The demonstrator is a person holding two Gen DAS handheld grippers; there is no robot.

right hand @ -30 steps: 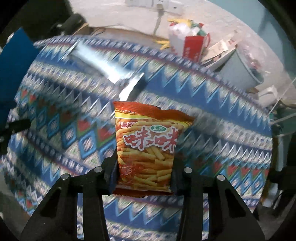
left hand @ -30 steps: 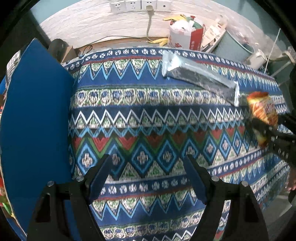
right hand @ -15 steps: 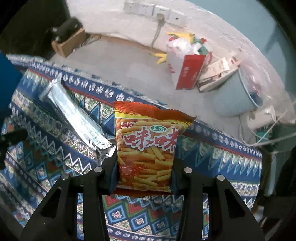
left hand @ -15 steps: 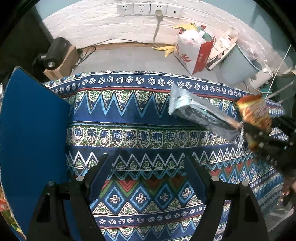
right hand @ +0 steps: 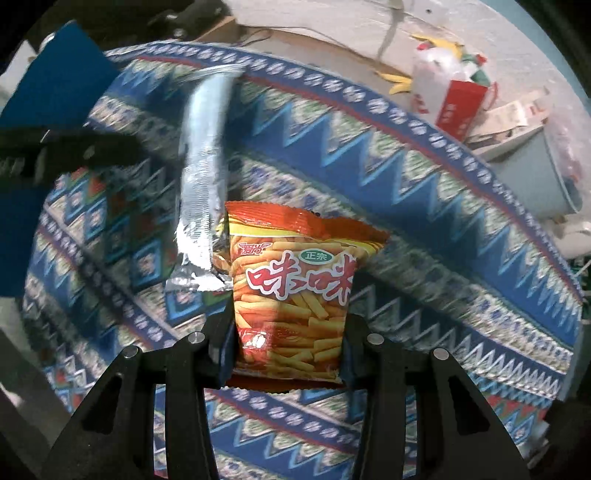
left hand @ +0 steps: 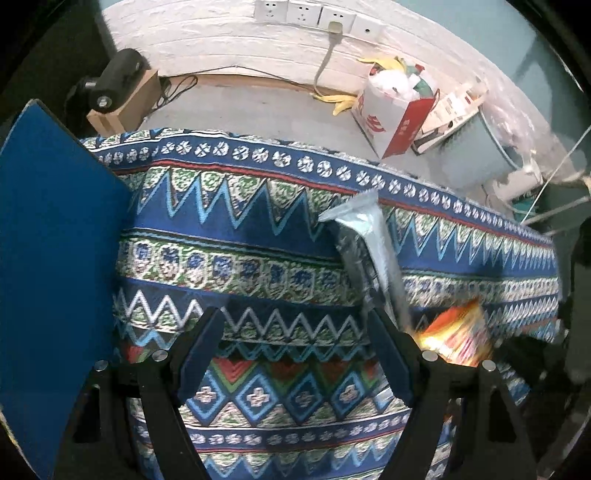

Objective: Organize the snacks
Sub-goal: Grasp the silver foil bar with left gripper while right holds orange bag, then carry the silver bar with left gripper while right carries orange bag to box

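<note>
My right gripper [right hand: 288, 332] is shut on an orange bag of stick snacks [right hand: 295, 295] and holds it above the patterned tablecloth [right hand: 424, 206]. The bag also shows blurred in the left wrist view [left hand: 456, 336], just right of my left gripper. A long silver snack pack [right hand: 203, 155] lies on the cloth, its near end just left of the orange bag; it also shows in the left wrist view [left hand: 369, 254]. My left gripper [left hand: 295, 354] is open and empty over the cloth, and appears dark at the left of the right wrist view [right hand: 74, 151].
A blue board [left hand: 51, 258] stands at the table's left side. Beyond the far edge on the floor are a red and white bag of rubbish [left hand: 395, 110], a grey bin [left hand: 476, 155], a wooden box with a black cylinder [left hand: 122, 96] and wall sockets [left hand: 317, 16].
The right gripper has carried the orange bag left and down, close to the silver pack's near end. The left gripper's view has shifted; the silver pack now lies beside its right finger.
</note>
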